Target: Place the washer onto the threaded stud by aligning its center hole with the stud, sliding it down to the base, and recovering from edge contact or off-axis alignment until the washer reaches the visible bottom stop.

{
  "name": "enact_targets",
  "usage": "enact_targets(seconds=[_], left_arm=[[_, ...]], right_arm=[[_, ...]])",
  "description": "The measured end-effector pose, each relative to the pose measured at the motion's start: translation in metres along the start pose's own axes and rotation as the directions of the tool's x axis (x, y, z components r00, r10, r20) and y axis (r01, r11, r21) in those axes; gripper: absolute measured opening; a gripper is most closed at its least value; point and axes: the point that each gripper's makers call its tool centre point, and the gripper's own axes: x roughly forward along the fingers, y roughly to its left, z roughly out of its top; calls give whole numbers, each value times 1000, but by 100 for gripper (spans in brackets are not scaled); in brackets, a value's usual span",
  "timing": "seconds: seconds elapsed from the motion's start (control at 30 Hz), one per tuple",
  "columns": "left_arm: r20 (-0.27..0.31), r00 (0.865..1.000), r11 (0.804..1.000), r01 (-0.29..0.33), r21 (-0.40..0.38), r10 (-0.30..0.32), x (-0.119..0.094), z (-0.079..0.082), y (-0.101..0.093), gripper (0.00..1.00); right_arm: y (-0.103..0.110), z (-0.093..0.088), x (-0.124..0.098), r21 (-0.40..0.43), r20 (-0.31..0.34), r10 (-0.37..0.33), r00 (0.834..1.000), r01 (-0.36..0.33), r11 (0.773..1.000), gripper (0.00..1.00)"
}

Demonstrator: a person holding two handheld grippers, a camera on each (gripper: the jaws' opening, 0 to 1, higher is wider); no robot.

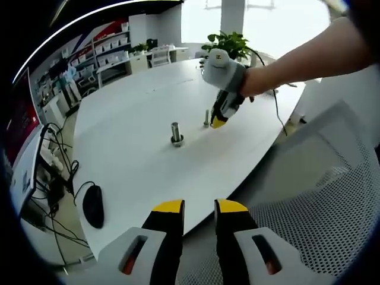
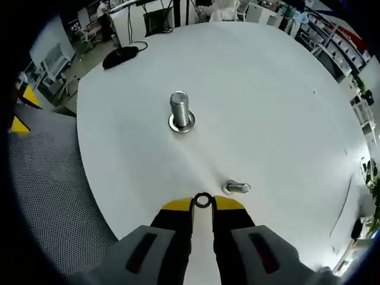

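A small dark washer (image 2: 203, 200) is pinched on edge between the yellow tips of my right gripper (image 2: 203, 203), low over the white round table (image 2: 267, 101). Just right of those tips is a small threaded stud (image 2: 237, 188). Farther ahead a thicker stud (image 2: 180, 110) stands upright with a washer ring at its base. In the left gripper view, a hand holds the right gripper (image 1: 218, 123) tip-down beside the small stud (image 1: 206, 117), with the thick stud (image 1: 176, 133) to its left. My left gripper (image 1: 200, 208) hangs back at the table's near edge, slightly open, holding nothing.
A black mouse (image 1: 93, 205) and cables lie at the table's left edge. A grey mesh chair (image 1: 309, 225) sits under my left gripper. A potted plant (image 1: 228, 43) stands at the far side. The mouse (image 2: 120, 56) and the mesh chair (image 2: 41, 178) also appear in the right gripper view.
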Motion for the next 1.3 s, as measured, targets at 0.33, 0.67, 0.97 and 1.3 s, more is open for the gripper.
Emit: enact_targets(seconds=[0.33, 0.67, 0.97, 1.3], left_arm=[[-3, 1000, 1000, -1, -5, 1, 3, -1, 2, 18], [-1, 1000, 1000, -6, -10, 6, 0, 0, 2, 18], [-3, 1000, 1000, -6, -9, 6, 1, 0, 2, 18], [-14, 1000, 1000, -3, -8, 3, 3, -3, 2, 17]], right_arm=[[-31, 26, -20, -54, 53, -53, 997, 56, 997, 14], [-35, 30, -8, -179, 34, -63, 997, 68, 981, 14], [-42, 25, 0, -196, 4, -65, 998, 64, 979, 14], [-36, 19, 15, -180, -24, -37, 999, 32, 983, 14]])
